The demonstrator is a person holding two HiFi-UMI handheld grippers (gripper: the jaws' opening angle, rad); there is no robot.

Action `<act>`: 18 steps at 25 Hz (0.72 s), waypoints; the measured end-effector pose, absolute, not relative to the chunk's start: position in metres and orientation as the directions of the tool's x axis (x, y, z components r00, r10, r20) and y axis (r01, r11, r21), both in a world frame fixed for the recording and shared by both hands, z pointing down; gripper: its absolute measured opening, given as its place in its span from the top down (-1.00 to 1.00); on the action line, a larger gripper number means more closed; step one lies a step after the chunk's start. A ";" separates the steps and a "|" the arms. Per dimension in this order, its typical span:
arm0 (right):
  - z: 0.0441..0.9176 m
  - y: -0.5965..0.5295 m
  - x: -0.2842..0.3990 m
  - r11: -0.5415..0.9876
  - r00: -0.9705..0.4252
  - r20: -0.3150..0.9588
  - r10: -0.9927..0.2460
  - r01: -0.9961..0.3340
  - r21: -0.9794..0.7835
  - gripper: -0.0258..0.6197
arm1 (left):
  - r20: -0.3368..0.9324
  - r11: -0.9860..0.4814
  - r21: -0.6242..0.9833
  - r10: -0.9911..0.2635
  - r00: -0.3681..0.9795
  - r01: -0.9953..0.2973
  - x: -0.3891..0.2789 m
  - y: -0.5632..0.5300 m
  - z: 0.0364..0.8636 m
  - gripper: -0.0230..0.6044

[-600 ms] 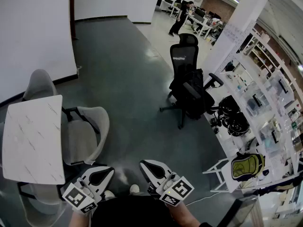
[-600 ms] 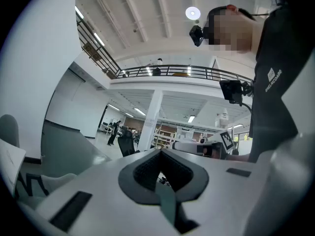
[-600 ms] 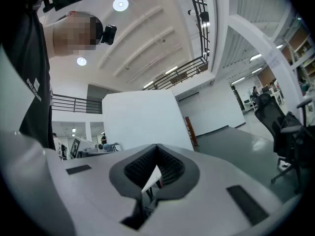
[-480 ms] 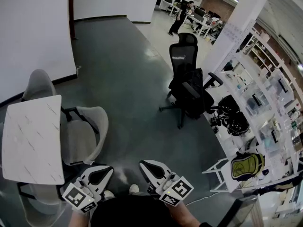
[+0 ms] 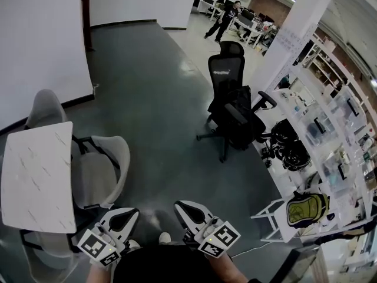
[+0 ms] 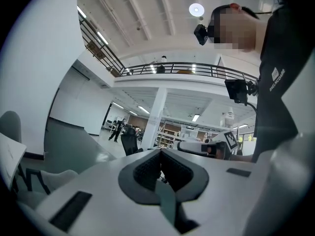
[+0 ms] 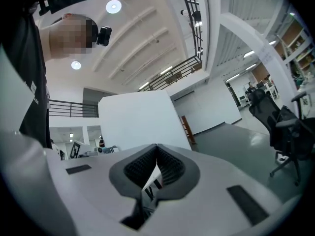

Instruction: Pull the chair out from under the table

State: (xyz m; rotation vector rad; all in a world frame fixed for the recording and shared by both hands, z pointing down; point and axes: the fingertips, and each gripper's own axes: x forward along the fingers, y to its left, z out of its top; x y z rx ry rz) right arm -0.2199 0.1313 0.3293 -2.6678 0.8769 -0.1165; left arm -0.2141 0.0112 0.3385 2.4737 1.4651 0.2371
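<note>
Two claws: the white left claw with dark ribbed pads and the matching right claw sit side by side at the bottom edge of the head view, each with a marker cube at its rear.
Left claw state: jaws together, pads meeting, nothing between them.
Right claw state: jaws together as well, pads closed on nothing.
Task chair: the pale grey shell chair with black legs stands at the right long edge of the tabletop. The front of its seat is tucked beneath that edge and its curved back faces the open floor. Neither claw touches it.
Tabletop: the white marble-patterned rectangular tabletop lies at the left of the head view.
Second chair: another pale grey shell chair stands at the tabletop's far end.
Office chair: the black mesh-backed office chair on castors stands alone on the dark grey-green glossy floor, well apart from the tabletop.
Right side: the white shelving unit is full of small items, with a yellow-green backpack low beside it.
Background: a white square pillar rises beyond the office chair, and a person in dark clothing stands far off near desks.
</note>
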 end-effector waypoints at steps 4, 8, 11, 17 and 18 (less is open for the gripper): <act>0.339 0.155 -0.211 -0.769 0.820 -0.002 -0.573 -0.538 -0.345 0.88 | 0.023 -0.452 0.305 0.884 0.468 0.838 -0.207 0.031 0.343 0.91; 0.349 0.183 -0.205 -0.772 0.824 0.011 -0.567 -0.526 -0.357 0.88 | 0.030 -0.471 0.293 0.874 0.485 0.832 -0.199 0.056 0.347 0.91; 0.355 0.212 -0.199 -0.775 0.828 0.023 -0.560 -0.514 -0.368 0.88 | 0.048 -0.485 0.293 0.868 0.494 0.824 -0.193 0.079 0.354 0.91; 0.372 0.242 -0.183 -0.765 0.823 0.062 -0.564 -0.493 -0.414 0.88 | 0.104 -0.513 0.332 0.854 0.509 0.792 -0.183 0.102 0.371 0.91; 0.375 0.244 -0.178 -0.764 0.823 0.069 -0.564 -0.489 -0.420 0.88 | 0.109 -0.514 0.343 0.853 0.510 0.786 -0.179 0.104 0.375 0.91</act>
